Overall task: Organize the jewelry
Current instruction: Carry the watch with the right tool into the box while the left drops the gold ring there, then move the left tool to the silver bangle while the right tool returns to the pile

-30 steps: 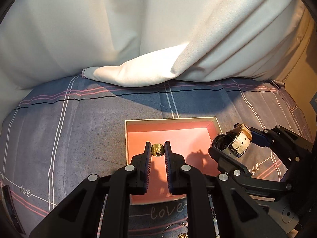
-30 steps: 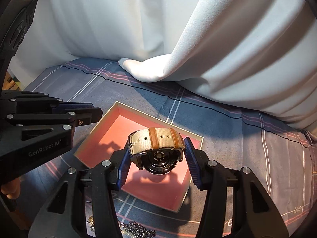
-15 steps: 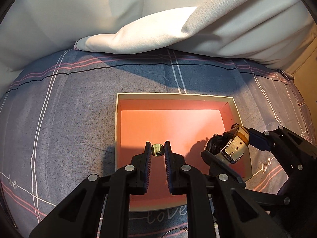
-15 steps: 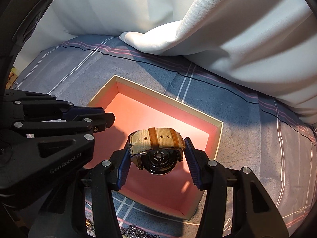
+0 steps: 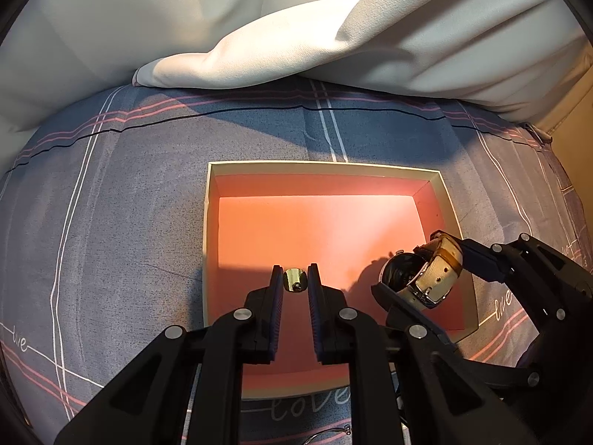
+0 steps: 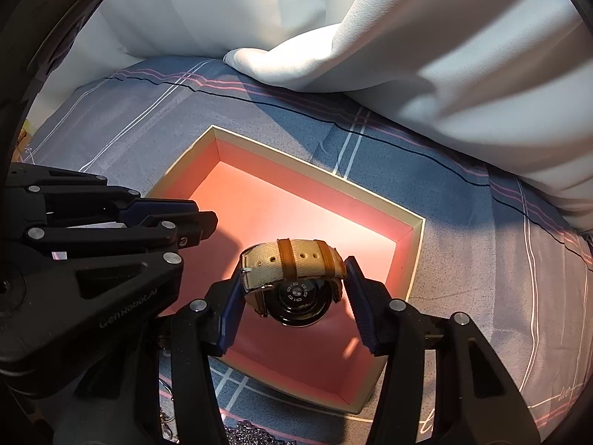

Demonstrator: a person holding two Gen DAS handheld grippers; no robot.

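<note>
An open cream box (image 5: 322,165) with a pink inside (image 6: 281,204) sits on the blue plaid cloth. My left gripper (image 5: 295,281) is shut on a small gold ring (image 5: 294,280) and hangs low over the box's near left part. My right gripper (image 6: 294,272) is shut on a wristwatch (image 6: 292,263) with a beige strap and dark round case. In the left wrist view that watch (image 5: 426,272) is over the box's right side. The left gripper (image 6: 200,222) shows at the left of the right wrist view.
White curtain fabric (image 5: 296,37) drapes onto the far side of the cloth. A silver chain (image 6: 248,435) and other small jewelry lie on the cloth just in front of the box, partly hidden by the grippers. The cloth (image 5: 111,222) left of the box is bare.
Both grippers came down toward the box and tilted further down, so the box looks larger. Each still holds its piece. Almost all the motion came before the last half second.
</note>
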